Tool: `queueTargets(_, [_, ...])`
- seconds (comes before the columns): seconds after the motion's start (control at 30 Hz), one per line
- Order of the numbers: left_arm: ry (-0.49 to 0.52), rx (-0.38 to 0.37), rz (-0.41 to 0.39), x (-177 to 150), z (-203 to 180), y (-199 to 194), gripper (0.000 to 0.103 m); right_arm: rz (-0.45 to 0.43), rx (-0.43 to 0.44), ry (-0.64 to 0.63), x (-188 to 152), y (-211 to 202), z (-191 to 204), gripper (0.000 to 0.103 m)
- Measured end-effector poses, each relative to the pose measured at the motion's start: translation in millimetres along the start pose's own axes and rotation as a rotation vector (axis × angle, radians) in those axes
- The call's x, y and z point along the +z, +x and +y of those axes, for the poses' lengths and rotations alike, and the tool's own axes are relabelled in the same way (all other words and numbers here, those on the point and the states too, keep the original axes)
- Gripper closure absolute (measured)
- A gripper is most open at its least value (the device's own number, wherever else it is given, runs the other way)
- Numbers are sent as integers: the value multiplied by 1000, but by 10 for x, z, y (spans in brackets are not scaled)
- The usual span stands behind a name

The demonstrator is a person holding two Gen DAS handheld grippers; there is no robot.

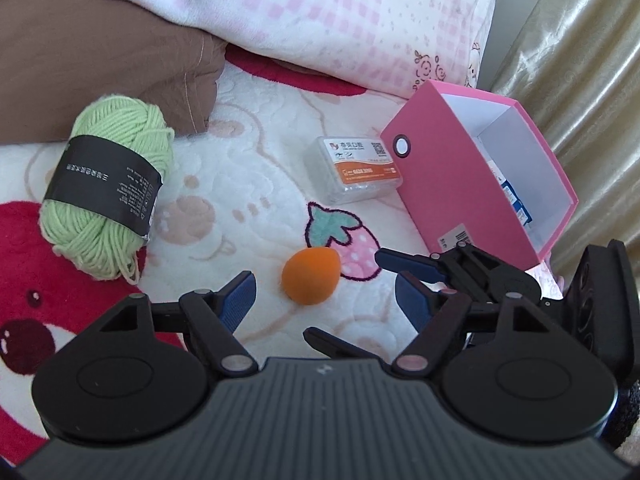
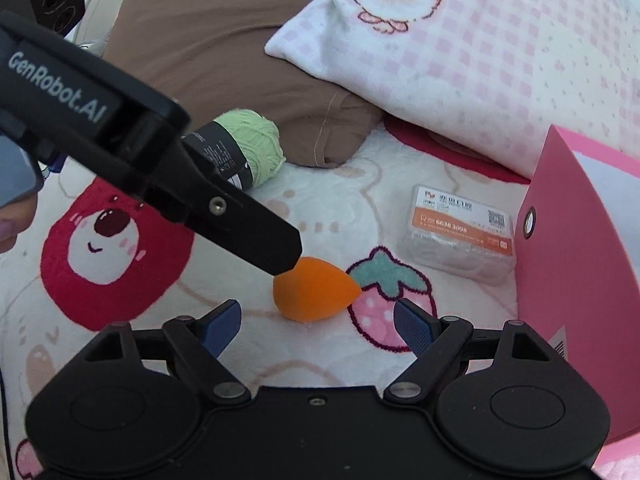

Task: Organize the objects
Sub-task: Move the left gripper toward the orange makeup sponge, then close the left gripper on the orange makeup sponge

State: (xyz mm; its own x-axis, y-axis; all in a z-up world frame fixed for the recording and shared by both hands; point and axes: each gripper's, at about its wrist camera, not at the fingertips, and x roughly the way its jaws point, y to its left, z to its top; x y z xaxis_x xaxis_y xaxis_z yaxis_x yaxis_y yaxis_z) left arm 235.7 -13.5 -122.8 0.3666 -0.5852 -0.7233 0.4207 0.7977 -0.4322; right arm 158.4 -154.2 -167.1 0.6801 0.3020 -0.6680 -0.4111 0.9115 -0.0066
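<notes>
Both grippers hang low over a plush printed blanket, converging on one item: an orange teardrop sponge lying loose near the middle, its pointed end toward a strawberry print.

Left gripper: jaws spread wide, nothing between them. The sponge sits just ahead of the gap. In the right wrist view this gripper enters from the left and one black finger appears to meet the sponge's blunt end; actual contact cannot be confirmed from either angle.

Right gripper: jaws likewise wide apart and empty, with the sponge just beyond the blue pads. Judgement: the spread suits a soft, rounded body that must be straddled before closing; with two tools at one object, a nudge could roll it.

Receptacle: a pink box with a white interior stands to the right, mouth up and tilted, a grommet hole in its near face. Blue-edged items already rest inside, which suggests it is the collection point.

Remaining loose items: a clear plastic case with an orange label, just beside the box's left wall; a green yarn skein with a black band, far left, well apart.

Sponge condition: matte, even colour, no visible dents; likely to compress readily.
</notes>
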Motion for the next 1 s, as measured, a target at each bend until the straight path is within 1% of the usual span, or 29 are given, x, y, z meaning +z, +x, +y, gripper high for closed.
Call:
queueTargets(0.17, [23,0,13,5,30,188,29,14,2,25,-41,152,-81,16])
queueTargets(0.3, [-21,-25,5,20,81,282,31,3,0,13,-64,229,-87,16])
queueTargets(0.37, [-39,-33,-2,29,97,308,36,-9,-5,-2,-75,253,-66,16])
queueTargets(0.43, [-47,-33,-6,30,102,326,45,-17,-11,-16,-85,272,-43,16])
queueTargets(0.53, [-58,-32,6,18,110,355,52,-29,-19,-29,-90,265,-25,17])
queueTargets(0.57, [-61,-25,10,9,112,362,53,-32,-16,-29,-90,256,-28,19])
queueTargets(0.63, [-64,-17,9,-14,111,367,55,-41,-14,-21,-84,238,-39,27])
queueTargets(0.67, [-68,-16,10,-25,110,370,55,-42,-10,-22,-81,229,-41,30])
queueTargets(0.73, [-80,-20,14,-49,114,373,58,-45,3,-30,-77,214,-34,40])
queueTargets(0.8, [-92,-21,21,-66,110,387,60,-48,13,-39,-77,201,-4,46])
queueTargets(1.0, [-114,-7,9,-88,82,391,61,-42,0,-40,-86,209,27,46])
